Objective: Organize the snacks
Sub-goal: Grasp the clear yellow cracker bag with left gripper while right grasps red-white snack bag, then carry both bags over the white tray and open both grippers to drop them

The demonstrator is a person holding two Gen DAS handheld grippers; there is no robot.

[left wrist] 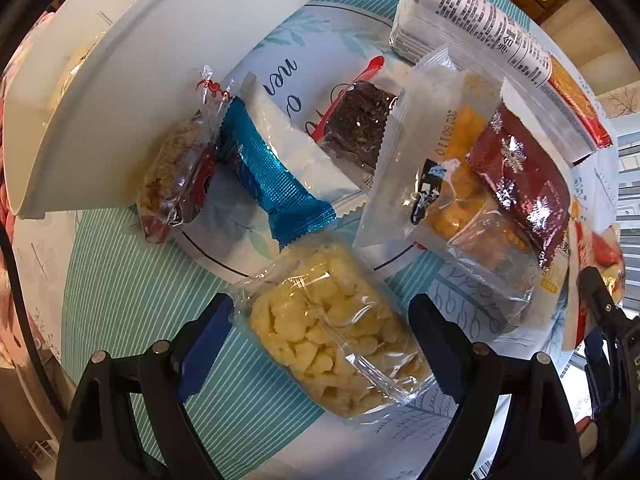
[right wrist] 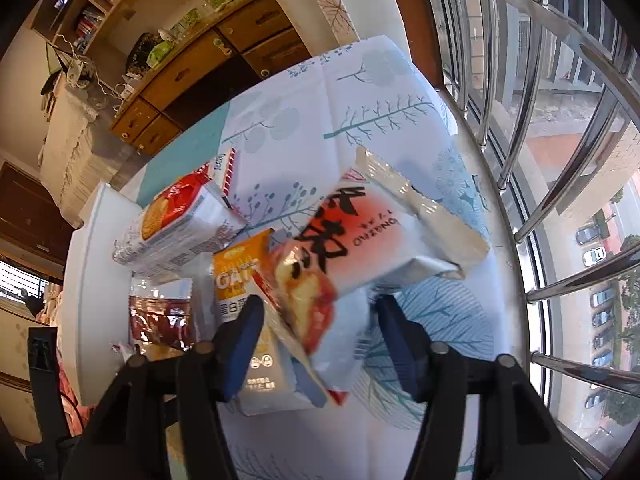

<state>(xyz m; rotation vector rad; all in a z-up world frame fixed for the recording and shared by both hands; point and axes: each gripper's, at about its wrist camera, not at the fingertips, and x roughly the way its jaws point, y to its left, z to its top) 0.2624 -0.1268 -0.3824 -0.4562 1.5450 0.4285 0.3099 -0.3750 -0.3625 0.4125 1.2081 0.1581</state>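
Below, left gripper point(left wrist: 320, 320) astride yellow snack bag point(left wrist: 332, 336) — unpinched.

— Bright in here, isn't it?
— Daylight comes through the big window point(right wrist: 560, 128), past its curved metal bars point(right wrist: 532, 80). Parked cars point(right wrist: 592, 256) sit on the street below.
— And the far side?
— A wooden cabinet point(right wrist: 208, 68) with drawers, open shelves point(right wrist: 100, 8) above it crowded with small items and cables.
— What covers the table?
— A pale tablecloth point(right wrist: 360, 100) printed with teal trees and leaves, striped in teal nearer us point(left wrist: 120, 280).
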